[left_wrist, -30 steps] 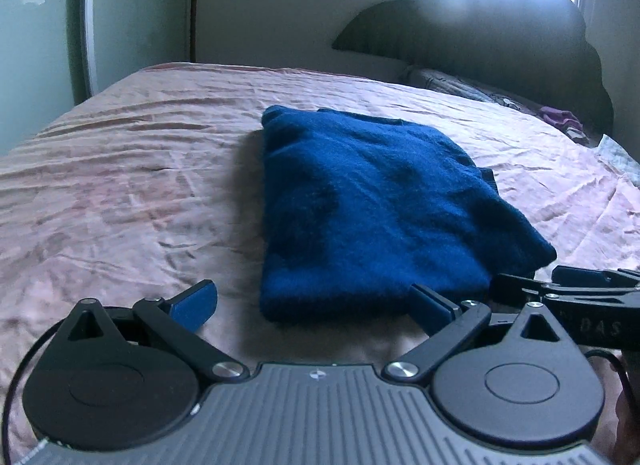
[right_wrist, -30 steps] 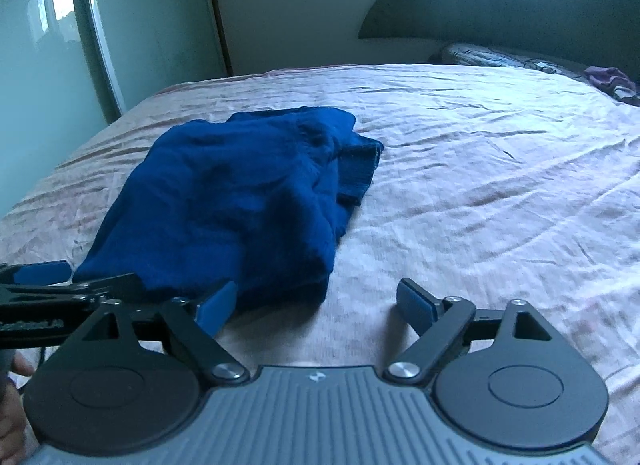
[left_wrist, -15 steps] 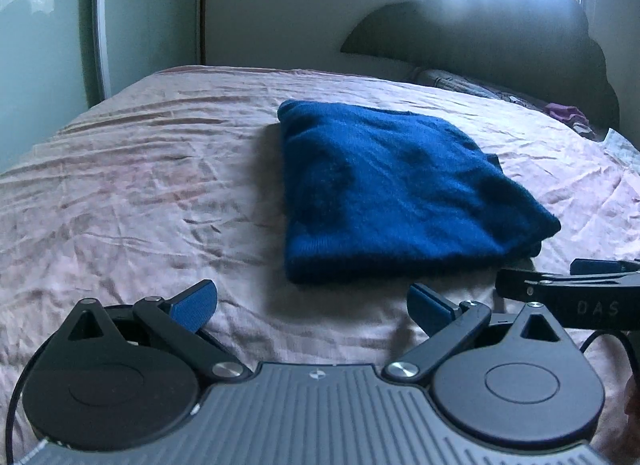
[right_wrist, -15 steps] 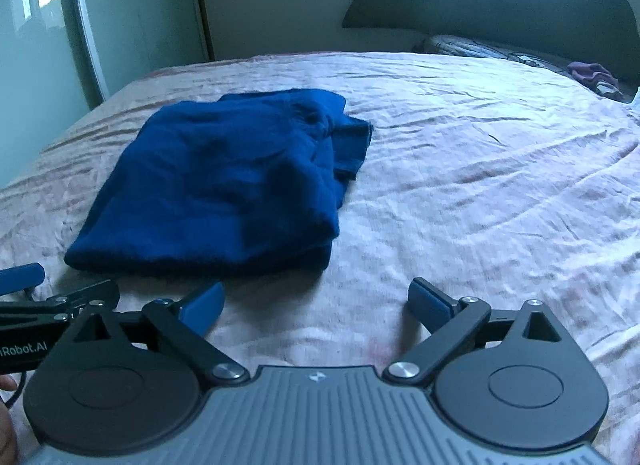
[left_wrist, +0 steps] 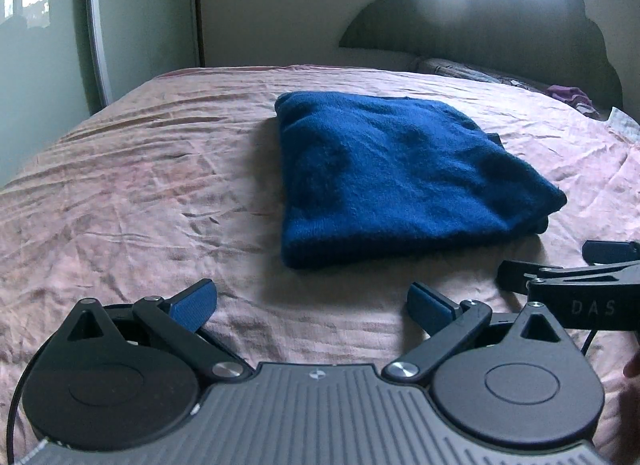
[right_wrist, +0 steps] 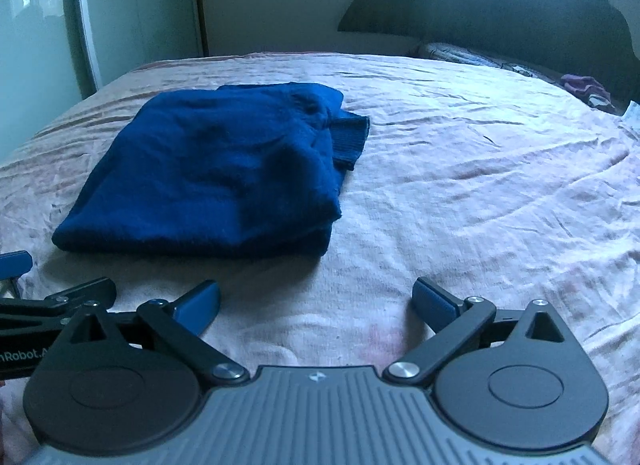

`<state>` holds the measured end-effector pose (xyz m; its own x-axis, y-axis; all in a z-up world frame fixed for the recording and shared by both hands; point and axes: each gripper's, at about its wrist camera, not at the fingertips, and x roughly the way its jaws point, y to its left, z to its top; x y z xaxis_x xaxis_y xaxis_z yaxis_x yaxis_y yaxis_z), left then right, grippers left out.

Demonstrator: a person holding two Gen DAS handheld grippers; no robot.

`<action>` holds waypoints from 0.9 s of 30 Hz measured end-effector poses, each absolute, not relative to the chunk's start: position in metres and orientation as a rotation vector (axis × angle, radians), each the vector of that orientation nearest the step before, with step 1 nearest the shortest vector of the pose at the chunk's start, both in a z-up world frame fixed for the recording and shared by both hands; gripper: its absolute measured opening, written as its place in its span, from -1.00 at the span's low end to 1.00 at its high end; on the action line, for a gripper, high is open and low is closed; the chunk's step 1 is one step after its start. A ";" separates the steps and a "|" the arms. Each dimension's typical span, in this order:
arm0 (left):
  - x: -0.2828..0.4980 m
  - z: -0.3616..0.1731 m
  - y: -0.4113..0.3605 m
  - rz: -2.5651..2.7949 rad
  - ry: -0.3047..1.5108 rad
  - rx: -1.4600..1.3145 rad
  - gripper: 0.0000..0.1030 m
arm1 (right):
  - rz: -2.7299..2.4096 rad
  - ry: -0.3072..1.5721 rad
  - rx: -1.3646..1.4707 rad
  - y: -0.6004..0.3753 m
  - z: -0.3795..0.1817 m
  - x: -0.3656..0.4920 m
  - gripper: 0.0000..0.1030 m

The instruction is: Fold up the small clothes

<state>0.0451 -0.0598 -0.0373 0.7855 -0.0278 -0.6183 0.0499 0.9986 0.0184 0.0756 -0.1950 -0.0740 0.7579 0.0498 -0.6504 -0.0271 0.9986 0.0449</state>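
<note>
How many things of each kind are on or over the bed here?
Folded blue garments: 1
Purple cloth items by the headboard: 1
Patterned pillows: 1
Grippers, both open and empty: 2, the left gripper and the right gripper
Total: 5

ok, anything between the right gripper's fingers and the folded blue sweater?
Nothing but bare, wrinkled pink bedsheet. The right wrist view shows the open right gripper short of the folded blue sweater, with only sheet and the sweater's shadow between them.
</note>
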 end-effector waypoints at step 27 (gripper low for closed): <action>0.047 -0.040 -0.058 -0.044 0.677 0.034 1.00 | 0.039 0.685 0.040 -0.196 -0.076 0.073 1.00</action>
